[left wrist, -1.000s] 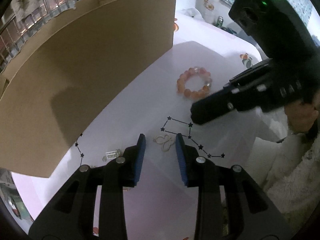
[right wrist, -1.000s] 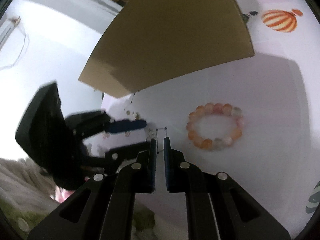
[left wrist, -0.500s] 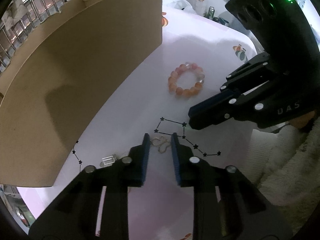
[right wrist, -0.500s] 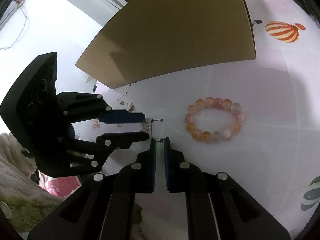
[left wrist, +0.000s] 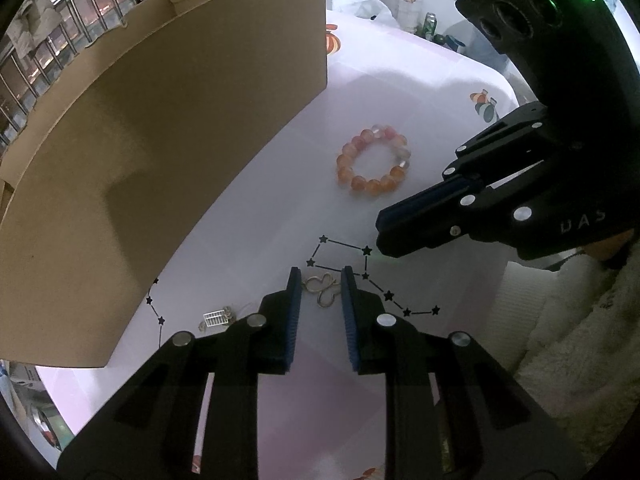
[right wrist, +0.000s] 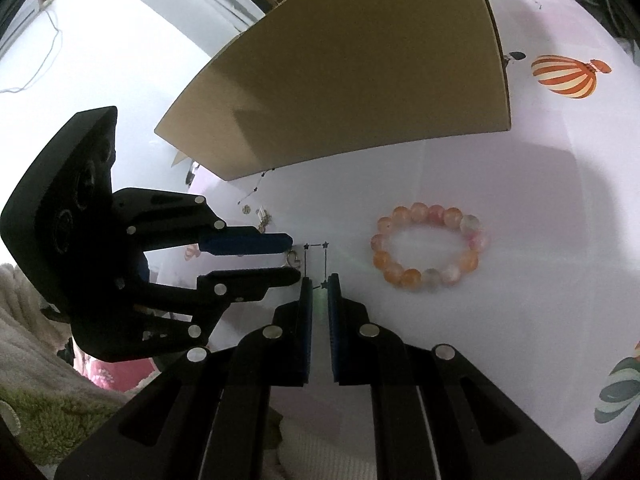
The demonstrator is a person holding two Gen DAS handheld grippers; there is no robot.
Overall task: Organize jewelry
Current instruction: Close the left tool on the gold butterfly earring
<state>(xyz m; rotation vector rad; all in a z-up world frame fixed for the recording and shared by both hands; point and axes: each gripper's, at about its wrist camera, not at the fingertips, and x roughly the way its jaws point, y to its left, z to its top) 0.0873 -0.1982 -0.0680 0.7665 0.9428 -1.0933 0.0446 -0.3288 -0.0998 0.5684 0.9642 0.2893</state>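
Left gripper (left wrist: 319,280) fingers closing around the gold looped wire earring (left wrist: 321,289) beside the brown cardboard box (left wrist: 160,152); keep it centred, tips low; right gripper (right wrist: 318,284) fingers pressed nearly together, empty.

Matt brown cardboard is seen in the box (left wrist: 168,152). Just beside it, glossy translucent beads form the bracelet (left wrist: 374,166); thin shiny metal forms the pendant (left wrist: 322,289).

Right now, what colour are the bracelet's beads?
Orange and pink, a few pale ones, clearest in the right wrist view: bracelet.
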